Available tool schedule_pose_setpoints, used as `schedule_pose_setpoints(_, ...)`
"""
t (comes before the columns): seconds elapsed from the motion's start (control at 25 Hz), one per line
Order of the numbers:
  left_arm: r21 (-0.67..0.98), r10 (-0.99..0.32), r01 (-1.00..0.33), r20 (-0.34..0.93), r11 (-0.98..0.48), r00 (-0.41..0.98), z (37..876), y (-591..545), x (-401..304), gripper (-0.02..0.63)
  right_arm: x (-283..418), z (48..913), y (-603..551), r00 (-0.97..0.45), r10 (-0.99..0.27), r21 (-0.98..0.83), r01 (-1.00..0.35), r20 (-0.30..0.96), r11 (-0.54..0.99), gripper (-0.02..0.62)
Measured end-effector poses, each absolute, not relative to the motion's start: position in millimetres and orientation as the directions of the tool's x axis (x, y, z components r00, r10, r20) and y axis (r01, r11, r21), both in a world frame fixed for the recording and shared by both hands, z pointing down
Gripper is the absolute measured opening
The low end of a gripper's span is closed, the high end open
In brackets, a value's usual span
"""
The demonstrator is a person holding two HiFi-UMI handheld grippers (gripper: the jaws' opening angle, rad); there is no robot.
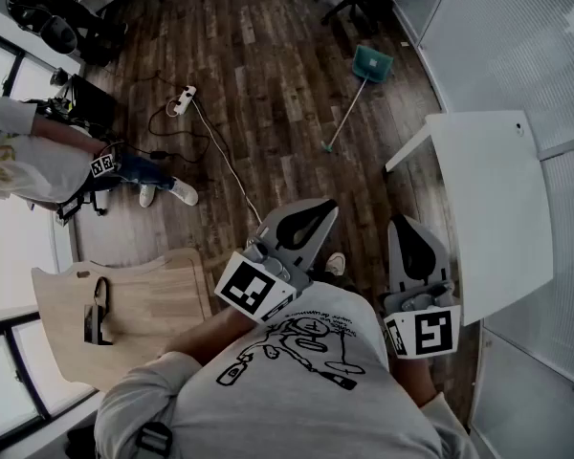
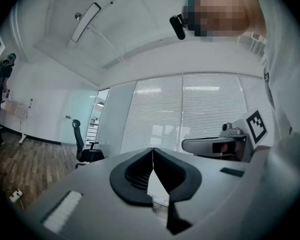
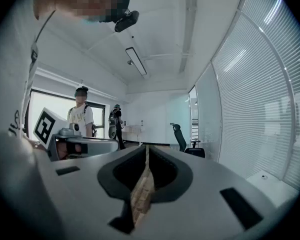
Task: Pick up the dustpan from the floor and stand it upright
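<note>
Both tongs are sitting shut and empty, the left gripper and right gripper hovering by the chest. The dustpan is lying well ahead on the floor, its handle pointing back. Pinching that thin handle far from the pan is risking a swing: the heavy end twisting loose.

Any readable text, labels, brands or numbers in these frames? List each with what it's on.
Nothing legible.
Wearer's T-shirt: small print arched over the line drawing, too small to read.
White shirt of the person at left: yellowish print, too blurred to read.
Left gripper and right gripper: only black-and-white square markers on their cubes, no words or numbers.
</note>
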State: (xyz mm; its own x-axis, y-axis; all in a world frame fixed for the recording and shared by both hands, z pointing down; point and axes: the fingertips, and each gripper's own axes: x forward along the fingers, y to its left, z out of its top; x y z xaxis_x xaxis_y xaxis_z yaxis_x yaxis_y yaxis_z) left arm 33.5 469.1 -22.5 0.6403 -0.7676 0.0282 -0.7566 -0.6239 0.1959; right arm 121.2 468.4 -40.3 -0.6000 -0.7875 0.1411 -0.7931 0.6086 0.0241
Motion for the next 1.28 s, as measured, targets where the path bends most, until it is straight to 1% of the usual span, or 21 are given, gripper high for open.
schedule_pose_setpoints(0.16, 0.200, -0.764, -0.753, 0.025, -0.627, 0.644, -24, 468, 27, 0.003, 113, -42, 466, -0.600, -0.787, 0.030, -0.792, 0.141, 0.609, 0.018)
schedule_pose_setpoints(0.36, 0.202, -0.763, -0.749, 0.017, -0.630, 0.646, -24, 465, 16, 0.003, 103, -43, 461, -0.600, -0.789, -0.006, -0.797, 0.131, 0.604, 0.020)
schedule_pose_setpoints(0.64, 0.205, -0.771, -0.756, 0.013, -0.622, 0.637, -24, 475, -25, 0.003, 61, -48, 465, -0.613, -0.781, 0.001, -0.787, 0.120, 0.617, 0.018)
schedule_pose_setpoints(1.12, 0.216, -0.780, -0.766, 0.032, -0.605, 0.625, -7, 477, -67, 0.003, 10, -24, 466, -0.646, -0.747, -0.063, -0.762, 0.157, 0.645, 0.019)
schedule_pose_setpoints(1.28, 0.231, -0.785, -0.769, 0.032, -0.596, 0.618, -7, 463, -68, 0.003, 10, -23, 452, -0.646, -0.747, -0.066, -0.762, 0.159, 0.645, 0.018)
